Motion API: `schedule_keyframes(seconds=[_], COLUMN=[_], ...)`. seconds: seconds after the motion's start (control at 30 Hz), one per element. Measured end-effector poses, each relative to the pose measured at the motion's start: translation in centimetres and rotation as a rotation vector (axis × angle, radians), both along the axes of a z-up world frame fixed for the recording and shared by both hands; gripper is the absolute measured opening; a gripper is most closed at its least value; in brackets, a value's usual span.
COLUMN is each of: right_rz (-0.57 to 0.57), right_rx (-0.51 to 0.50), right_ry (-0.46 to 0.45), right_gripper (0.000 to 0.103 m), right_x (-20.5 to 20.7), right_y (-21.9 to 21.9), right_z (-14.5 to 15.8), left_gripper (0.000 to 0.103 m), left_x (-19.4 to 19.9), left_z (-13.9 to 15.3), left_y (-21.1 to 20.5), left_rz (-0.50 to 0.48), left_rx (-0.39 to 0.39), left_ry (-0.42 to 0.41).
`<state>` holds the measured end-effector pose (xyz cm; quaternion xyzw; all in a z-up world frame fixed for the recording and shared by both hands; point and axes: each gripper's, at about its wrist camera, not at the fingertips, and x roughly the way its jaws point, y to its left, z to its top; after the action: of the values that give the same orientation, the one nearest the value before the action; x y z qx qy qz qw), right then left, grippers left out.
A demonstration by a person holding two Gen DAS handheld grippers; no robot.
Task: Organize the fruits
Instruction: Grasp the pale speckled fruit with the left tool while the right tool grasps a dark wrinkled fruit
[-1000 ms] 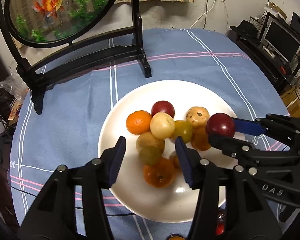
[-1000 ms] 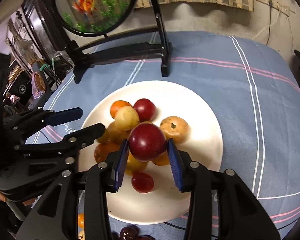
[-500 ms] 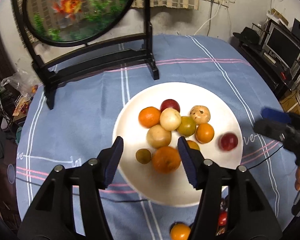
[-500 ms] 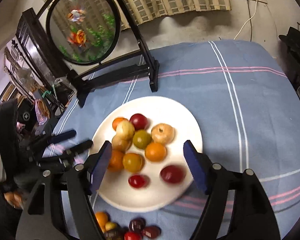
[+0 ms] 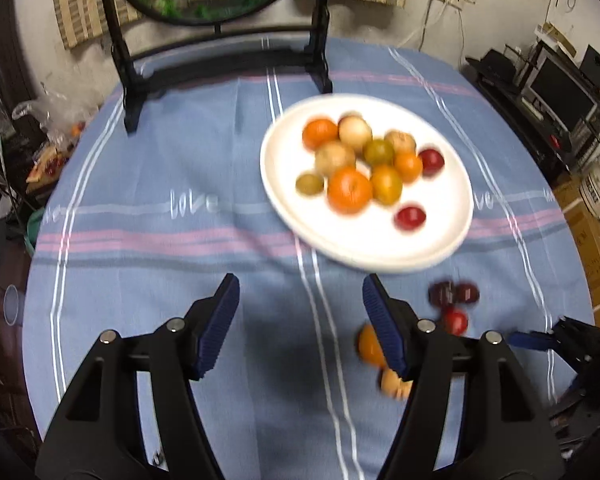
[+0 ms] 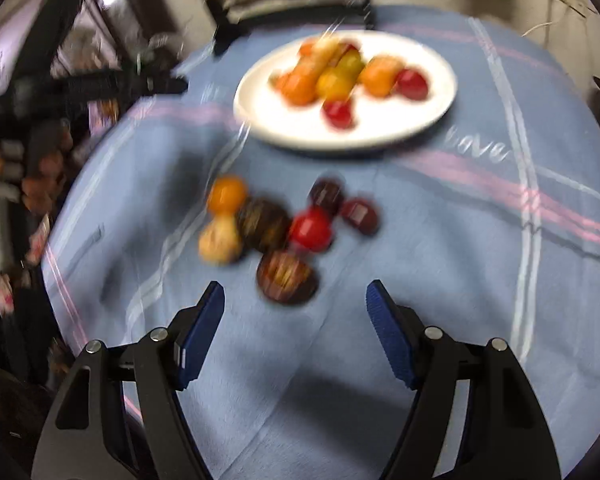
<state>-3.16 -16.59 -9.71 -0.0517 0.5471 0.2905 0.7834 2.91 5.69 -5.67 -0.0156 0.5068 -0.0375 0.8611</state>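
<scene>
My left gripper (image 5: 300,312) has just been opening, my right gripper (image 6: 294,320) gapes empty, loose fruit (image 6: 288,280) at twelve o'clock

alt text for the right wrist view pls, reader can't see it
The open, empty right gripper hangs over a blue striped tablecloth, just short of a loose cluster of fruit in orange, red and dark tones. Beyond sits a white plate piled with more fruit; the frame is motion-blurred.
</scene>
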Motion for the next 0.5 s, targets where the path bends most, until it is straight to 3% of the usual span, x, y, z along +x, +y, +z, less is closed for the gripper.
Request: schedule_keyframes(seconds=[0.33,0.43,0.5], right_rz=[-0.01,0.005,0.029], right_rx=[-0.076,-0.093,-0.109], right_ry=[-0.033,-0.038,-0.042], right_gripper=[0.074,0.069,0.046], right_x=[0.7,1.1,1.2], right_y=[2.6,3.2,3.7], right_z=[-2.9,-3.3,-3.7], left_gripper=[0.069,0.069,0.069], left_x=[-4.9,-5.6,-6.0], left_z=[-2.4,-3.0,-3.5], left_y=[-0.2,-0.9,-1.7], left_rz=[-0.012,-0.036,-0.056], left_rx=[0.004,0.016,0.011], left_ry=[0.057,0.074,0.087])
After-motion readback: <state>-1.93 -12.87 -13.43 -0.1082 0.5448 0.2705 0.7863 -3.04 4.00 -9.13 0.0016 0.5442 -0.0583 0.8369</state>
